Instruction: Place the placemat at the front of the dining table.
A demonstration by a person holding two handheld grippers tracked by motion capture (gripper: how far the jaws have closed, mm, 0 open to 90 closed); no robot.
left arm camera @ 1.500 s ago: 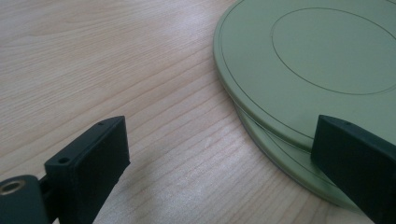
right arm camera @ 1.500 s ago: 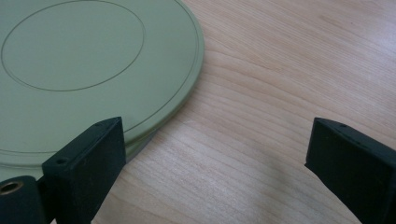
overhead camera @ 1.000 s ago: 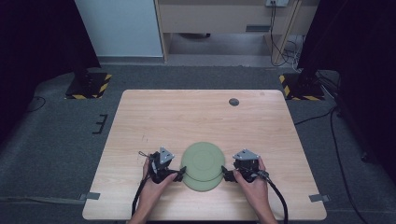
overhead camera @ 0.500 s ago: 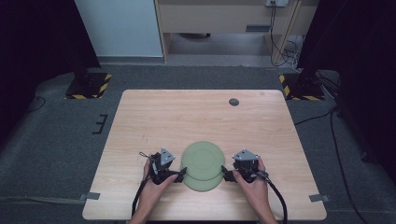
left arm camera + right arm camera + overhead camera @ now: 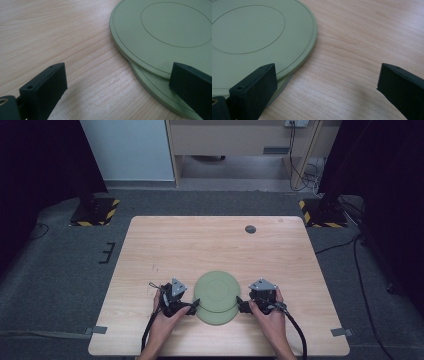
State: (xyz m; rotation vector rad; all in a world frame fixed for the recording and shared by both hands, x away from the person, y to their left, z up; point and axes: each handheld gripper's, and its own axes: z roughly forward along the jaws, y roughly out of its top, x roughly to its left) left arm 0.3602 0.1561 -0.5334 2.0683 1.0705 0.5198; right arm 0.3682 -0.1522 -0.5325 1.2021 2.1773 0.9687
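So we're sitting at the near edge of the table [image 5: 165, 240] with two green plates stacked, the top plate [image 5: 216, 289] slid a bit toward the far edge so the bottom plate [image 5: 220, 316] is peeking out on our side. Both are lying flat, about midway between the left and right edges and well short of the far edge.

We're guessing we're at the approach step of pulling the stack apart, or picking it up from both sides: nothing is gripped yet. The left gripper [image 5: 191, 307] is sitting just beside the left rim of the stack with its jaws spread wide. In the left gripper view one jaw is hovering over bare wood and the other is hanging over the rims of the top plate [image 5: 165, 32] and bottom plate [image 5: 160, 92]. Whether that jaw is actually touching a rim, we can't tell.

Same deal on the other side. The right gripper [image 5: 241, 307] is gaping too, just beside the right rim. In the right gripper view one jaw is hanging over the edge of the top plate [image 5: 257, 37], with a sliver of the bottom plate [image 5: 283, 83] under it, and the other jaw is well out over the table.

Next move, as we're reading it: each gripper needs tilting so a rim is sitting between the jaws rather than under one, then closing. The rims are thin and low, so slipping off looks like the risk.

There's also a small dark disc [image 5: 250, 229] near the far edge, well apart from everything.
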